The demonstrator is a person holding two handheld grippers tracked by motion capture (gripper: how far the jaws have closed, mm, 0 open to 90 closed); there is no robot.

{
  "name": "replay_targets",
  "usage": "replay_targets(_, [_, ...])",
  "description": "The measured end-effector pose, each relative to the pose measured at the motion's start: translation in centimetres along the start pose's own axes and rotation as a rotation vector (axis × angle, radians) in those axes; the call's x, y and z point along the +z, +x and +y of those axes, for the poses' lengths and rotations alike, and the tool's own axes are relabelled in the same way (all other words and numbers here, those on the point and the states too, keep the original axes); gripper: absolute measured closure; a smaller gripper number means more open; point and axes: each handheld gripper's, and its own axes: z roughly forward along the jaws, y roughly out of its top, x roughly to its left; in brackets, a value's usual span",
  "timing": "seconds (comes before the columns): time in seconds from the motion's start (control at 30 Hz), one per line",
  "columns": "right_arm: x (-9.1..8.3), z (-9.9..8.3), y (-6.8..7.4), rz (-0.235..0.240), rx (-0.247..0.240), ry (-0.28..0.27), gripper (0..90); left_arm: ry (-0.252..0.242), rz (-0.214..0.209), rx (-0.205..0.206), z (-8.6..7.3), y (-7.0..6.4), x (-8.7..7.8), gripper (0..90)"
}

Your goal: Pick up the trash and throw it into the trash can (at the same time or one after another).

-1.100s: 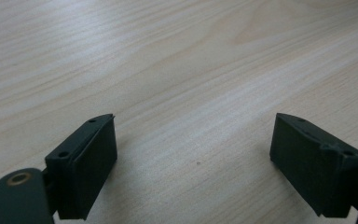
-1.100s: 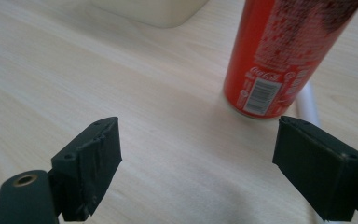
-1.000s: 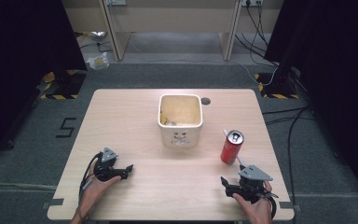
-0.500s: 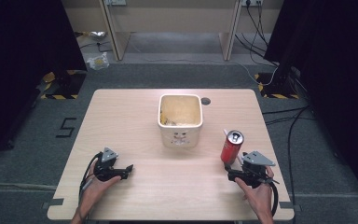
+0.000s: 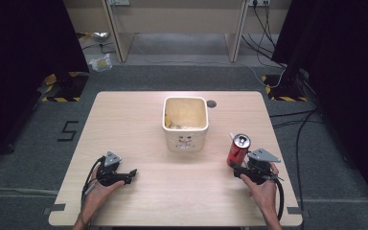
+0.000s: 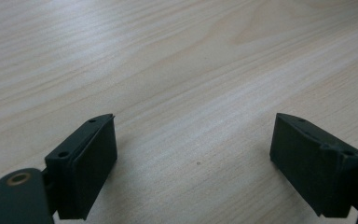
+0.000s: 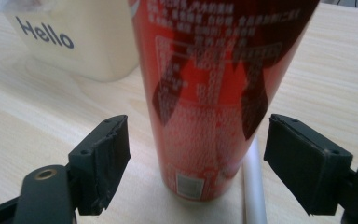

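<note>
Your light wooden table [image 5: 124, 124] carries a cream tub [image 5: 185, 125] at its middle; right of the tub and nearer you, a red can [image 5: 237, 149] stands upright.

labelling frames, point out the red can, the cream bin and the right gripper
red can [image 5: 238, 150]: high view, on its red side.
cream bin [image 5: 185, 142]: high view, front wall.
right gripper [image 7: 196, 156]: right gripper view, midway between its fingertips.

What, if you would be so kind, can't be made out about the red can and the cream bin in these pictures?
- Red can: top cut off by the right gripper view's upper edge; its small print is blurred.
- Cream bin: contents too small in the high view; in the right gripper view the can hides part of it.
- White stick behind the can: mostly hidden, unidentifiable.
- Right claw: open, can between the jaws.
</note>
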Motion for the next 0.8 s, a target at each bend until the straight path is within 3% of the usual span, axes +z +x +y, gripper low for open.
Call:
replay_targets(0.4, [1.3,-0.2,-0.3,0.007,-0.019,-0.002,32.2,0.000,0.000,0.000,0.0,0.0,0.0,13.7])
replay_targets(0.8, [0.6,0.6,-0.1,0.017,-0.027,-0.031,34.2,0.000,0.000,0.000,0.0,0.0,0.0,13.7])
